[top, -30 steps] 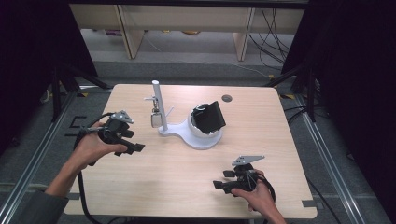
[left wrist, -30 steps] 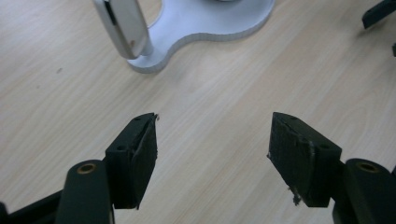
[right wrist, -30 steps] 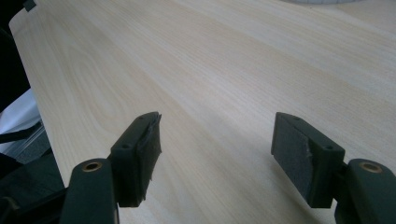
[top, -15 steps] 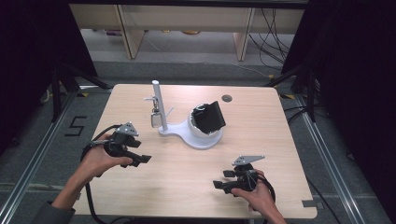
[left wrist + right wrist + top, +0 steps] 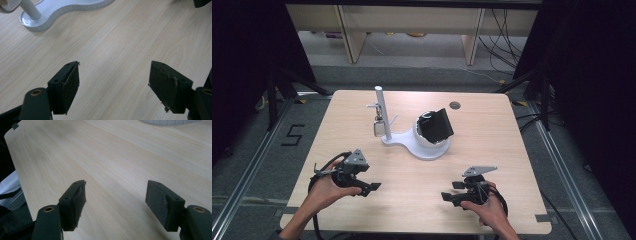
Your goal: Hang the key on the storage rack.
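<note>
Moved: left gripper (image 5: 371,188) drew back toward tabletop (image 5: 492,150) front-left, jaws just widening, empty.
Right gripper (image 5: 451,192): front-right, released, empty.

floor (image 5: 422,65): grey | back: pale wooden shelving (image 5: 412,20) | sides: black curtains (image 5: 242,60) | cables (image 5: 507,35) on floor

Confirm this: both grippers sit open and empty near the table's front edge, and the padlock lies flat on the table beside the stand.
One thing is off. The padlock doesn't lie on the table; it hangs off the white stand, up against its post, as the high view shows. The rest holds: the left gripper and right gripper are open and empty near the front edge.
</note>
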`<move>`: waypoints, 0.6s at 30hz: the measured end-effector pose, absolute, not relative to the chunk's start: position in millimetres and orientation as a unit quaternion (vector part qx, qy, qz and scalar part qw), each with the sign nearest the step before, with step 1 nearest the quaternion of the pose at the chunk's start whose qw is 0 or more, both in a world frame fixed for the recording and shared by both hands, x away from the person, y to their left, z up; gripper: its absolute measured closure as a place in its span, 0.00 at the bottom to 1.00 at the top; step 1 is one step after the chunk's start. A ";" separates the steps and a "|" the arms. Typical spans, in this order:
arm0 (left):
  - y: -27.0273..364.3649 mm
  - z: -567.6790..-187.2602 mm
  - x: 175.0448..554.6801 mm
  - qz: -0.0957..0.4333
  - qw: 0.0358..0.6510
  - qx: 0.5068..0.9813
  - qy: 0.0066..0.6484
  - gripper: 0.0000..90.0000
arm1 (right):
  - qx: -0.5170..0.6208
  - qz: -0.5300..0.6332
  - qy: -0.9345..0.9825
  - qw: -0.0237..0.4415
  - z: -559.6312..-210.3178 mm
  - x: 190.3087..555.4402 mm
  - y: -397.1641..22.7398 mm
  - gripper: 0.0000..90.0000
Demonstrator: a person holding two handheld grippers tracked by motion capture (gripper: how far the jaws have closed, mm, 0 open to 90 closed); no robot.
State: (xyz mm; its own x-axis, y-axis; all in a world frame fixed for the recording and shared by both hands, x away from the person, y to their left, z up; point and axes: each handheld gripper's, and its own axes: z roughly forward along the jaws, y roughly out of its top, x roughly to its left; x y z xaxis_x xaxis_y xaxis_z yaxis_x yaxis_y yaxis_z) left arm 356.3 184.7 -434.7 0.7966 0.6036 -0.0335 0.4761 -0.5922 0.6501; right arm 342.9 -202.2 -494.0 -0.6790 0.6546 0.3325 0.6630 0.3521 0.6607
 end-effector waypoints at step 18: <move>188.9 -479.4 325.0 0.093 0.377 0.863 0.322 0.18 | -0.409 -0.404 -0.818 0.020 -494.6 341.2 -198.0 0.36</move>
State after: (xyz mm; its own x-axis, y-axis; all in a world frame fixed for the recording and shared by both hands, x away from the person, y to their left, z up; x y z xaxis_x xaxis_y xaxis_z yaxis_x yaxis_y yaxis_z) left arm 325.0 188.9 -479.4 0.7749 0.6267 -0.0821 0.4864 -0.5084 0.7106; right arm 341.2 -198.0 -494.6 -0.6651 0.6528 0.3625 0.6850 0.3402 0.6443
